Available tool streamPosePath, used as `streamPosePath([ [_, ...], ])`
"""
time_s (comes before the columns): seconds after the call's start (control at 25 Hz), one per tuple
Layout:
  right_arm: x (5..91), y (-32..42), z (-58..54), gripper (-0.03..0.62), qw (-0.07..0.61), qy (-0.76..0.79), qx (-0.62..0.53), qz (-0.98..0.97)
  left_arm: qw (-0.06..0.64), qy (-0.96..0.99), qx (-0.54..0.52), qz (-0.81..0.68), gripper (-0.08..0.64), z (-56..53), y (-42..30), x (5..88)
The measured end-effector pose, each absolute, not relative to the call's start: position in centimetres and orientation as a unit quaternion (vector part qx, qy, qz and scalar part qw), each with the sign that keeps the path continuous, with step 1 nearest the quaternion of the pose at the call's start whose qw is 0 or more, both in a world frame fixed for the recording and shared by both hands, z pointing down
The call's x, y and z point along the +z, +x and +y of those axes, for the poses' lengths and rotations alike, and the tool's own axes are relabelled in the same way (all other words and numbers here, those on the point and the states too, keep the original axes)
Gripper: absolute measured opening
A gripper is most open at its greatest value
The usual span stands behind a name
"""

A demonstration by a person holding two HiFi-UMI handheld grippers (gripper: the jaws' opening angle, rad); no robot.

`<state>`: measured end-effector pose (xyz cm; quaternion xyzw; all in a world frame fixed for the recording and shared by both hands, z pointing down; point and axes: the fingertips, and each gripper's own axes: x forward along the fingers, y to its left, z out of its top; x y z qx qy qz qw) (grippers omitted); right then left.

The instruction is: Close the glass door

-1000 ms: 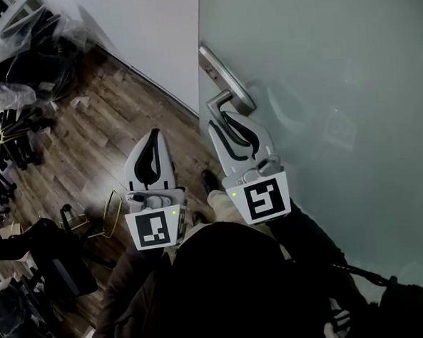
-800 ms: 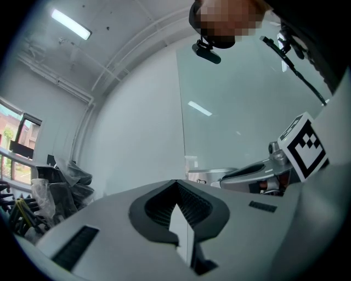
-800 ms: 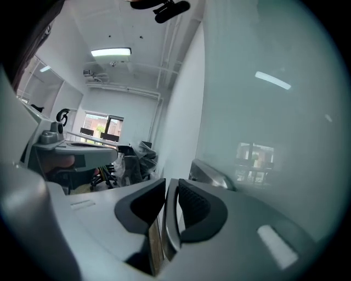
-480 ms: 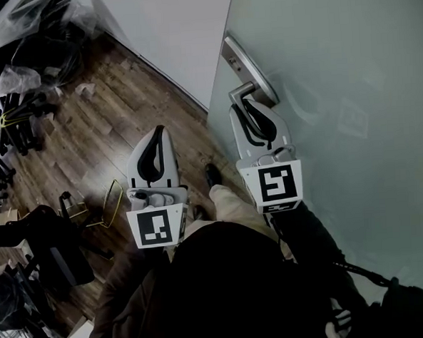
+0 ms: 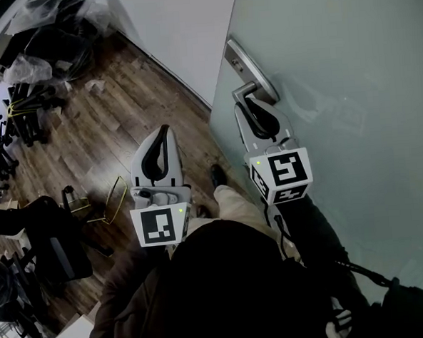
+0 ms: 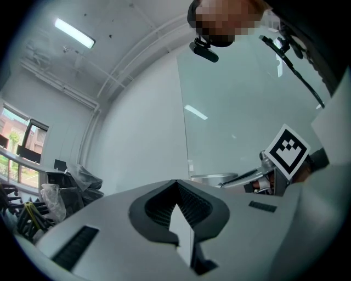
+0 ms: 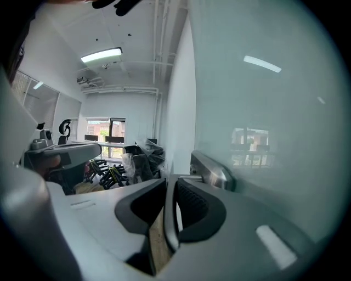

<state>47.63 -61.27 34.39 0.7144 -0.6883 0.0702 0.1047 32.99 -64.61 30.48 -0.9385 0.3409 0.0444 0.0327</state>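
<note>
The frosted glass door fills the right of the head view, its free edge running down beside the white wall. A metal lever handle sits near that edge and also shows in the right gripper view and the left gripper view. My right gripper is shut with nothing in it, its tips right under the lever's end; I cannot tell whether they touch. It points along the glass. My left gripper is shut and empty, hanging over the floor left of the door.
A white wall meets the door's edge. On the wooden floor lie black chair parts and plastic bags at the far left. A black office chair and a yellow wire frame stand nearer. My shoe is below the grippers.
The door edge, handle and right gripper have shifted to the right in the head view, the gripper keeping under the lever's end. The left gripper has barely moved.
</note>
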Motion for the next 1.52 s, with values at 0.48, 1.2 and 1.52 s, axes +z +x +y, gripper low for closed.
streamPosePath([
  [0.48,34.8,35.4,-59.9,0.066,0.106,0.649,0.070,-0.750,0.031,-0.907,0.023,0.419,-0.003,-57.9,20.3,31.8],
  [1.2,35.0,10.7,-49.3,0.067,0.117,0.503,0.070,-0.853,0.046,-0.811,0.031,0.582,-0.003,-39.8,-0.4,31.0],
  [1.52,34.8,-0.2,-41.6,0.071,0.129,0.414,0.060,-0.899,0.040,-0.770,0.032,0.636,-0.003,-33.6,-8.9,30.3],
])
